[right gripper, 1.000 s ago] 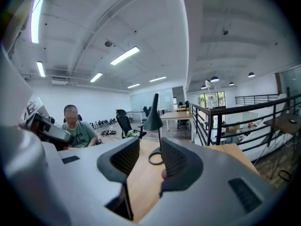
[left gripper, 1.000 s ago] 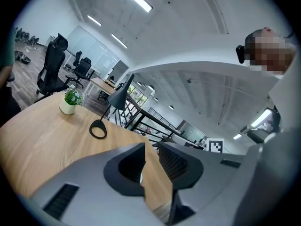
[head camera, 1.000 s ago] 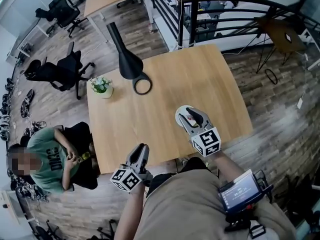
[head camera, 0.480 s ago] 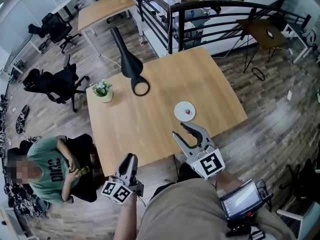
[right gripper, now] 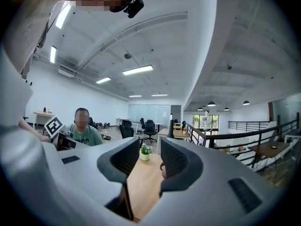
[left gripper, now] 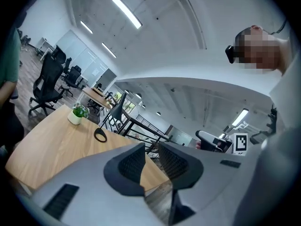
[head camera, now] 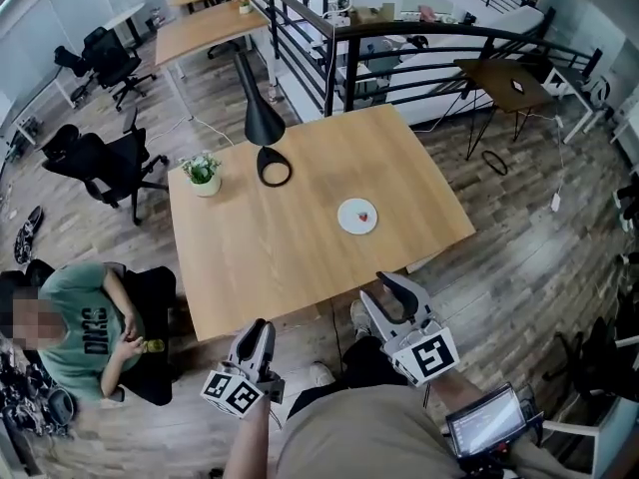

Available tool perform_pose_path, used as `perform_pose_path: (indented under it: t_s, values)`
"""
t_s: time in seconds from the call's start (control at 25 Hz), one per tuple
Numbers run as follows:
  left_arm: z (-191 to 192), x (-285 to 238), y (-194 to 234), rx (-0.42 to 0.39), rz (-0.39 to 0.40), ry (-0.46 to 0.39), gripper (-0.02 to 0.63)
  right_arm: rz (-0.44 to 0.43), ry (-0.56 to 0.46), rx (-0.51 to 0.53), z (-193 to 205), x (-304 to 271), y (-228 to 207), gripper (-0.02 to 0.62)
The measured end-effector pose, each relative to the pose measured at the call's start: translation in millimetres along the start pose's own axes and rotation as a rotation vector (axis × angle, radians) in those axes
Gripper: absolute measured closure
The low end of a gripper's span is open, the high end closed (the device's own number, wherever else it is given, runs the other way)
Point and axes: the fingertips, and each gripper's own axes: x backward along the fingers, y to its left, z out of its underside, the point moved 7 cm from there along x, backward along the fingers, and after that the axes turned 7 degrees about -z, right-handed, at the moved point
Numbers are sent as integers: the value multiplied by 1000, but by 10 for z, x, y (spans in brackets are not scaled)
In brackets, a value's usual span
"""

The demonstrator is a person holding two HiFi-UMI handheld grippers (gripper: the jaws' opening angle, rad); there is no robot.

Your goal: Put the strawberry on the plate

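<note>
Jaws of my right gripper [head camera: 387,297] stand apart with nothing between them, and my left gripper [head camera: 258,332] is likewise parted and empty. Both hang short of the near edge of the bench [head camera: 270,257]. Farther out, the strawberry [head camera: 363,215] lies on the white plate [head camera: 346,218].

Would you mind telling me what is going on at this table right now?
A person holds a two-jaw gripper in each hand. The strawberry already lies on the small white plate, near the right side of the wooden table. The left gripper and the right gripper are both off the table's near edge, jaws apart and empty. A potted plant and a black lamp stand farther back.
</note>
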Motion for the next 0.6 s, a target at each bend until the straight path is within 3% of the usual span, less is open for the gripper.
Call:
perform_pose_path:
  t_s: [0.24, 0.48, 0.6]
  values:
    - [199, 325, 8, -13, -33, 15, 531, 6, 23, -7, 126, 266, 151, 451]
    - [161, 472, -102, -26, -98, -43, 531, -33, 101, -24, 384, 363, 85, 452]
    - [157, 439, -186, -30, -130, -58, 531, -61, 145, -28, 503, 314, 21, 490]
